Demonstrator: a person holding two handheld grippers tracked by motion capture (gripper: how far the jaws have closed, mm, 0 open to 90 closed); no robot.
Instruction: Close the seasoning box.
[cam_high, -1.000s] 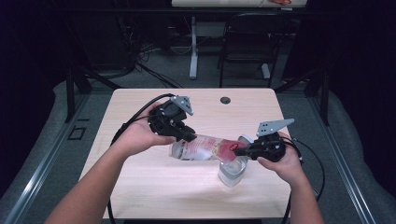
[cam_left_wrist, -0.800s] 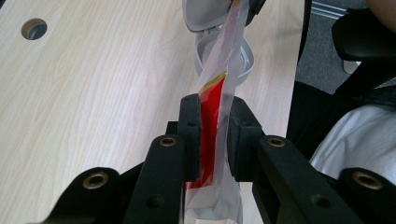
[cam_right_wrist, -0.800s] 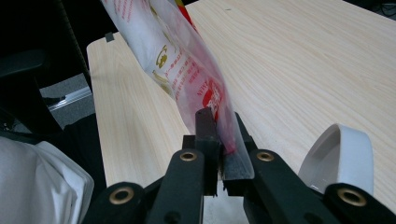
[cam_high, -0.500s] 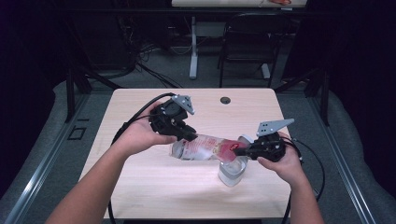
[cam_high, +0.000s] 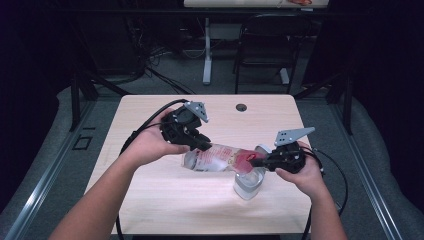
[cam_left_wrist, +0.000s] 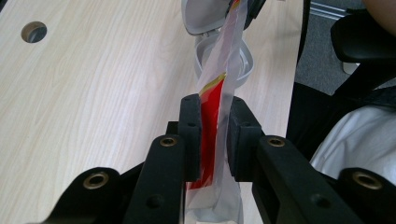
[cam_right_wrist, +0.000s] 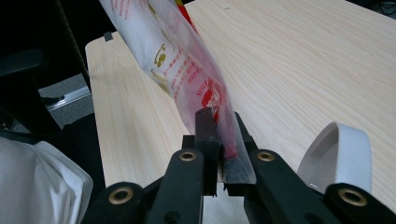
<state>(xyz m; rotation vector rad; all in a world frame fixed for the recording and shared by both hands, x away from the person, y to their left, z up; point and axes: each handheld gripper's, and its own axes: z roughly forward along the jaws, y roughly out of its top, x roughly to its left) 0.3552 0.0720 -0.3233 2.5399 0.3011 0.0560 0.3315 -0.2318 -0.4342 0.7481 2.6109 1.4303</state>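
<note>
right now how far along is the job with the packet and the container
Done: the container stands on the table with its lid flipped open.

In hand: the left gripper and right gripper each clamp one end of the packet, stretched above the table with one end over the container.

Left, likely: opening the packet and emptying it into the container. Whether it is torn yet cannot be told.

There are two tools, the left tool (cam_high: 202, 144) and the right tool (cam_high: 256, 162). There is one plastic bag (cam_high: 217, 158). There is one clear tub (cam_high: 248, 183) with one lid (cam_high: 261, 149). There is one bench (cam_high: 150, 195). One chair (cam_high: 260, 50) stands behind it.
</note>
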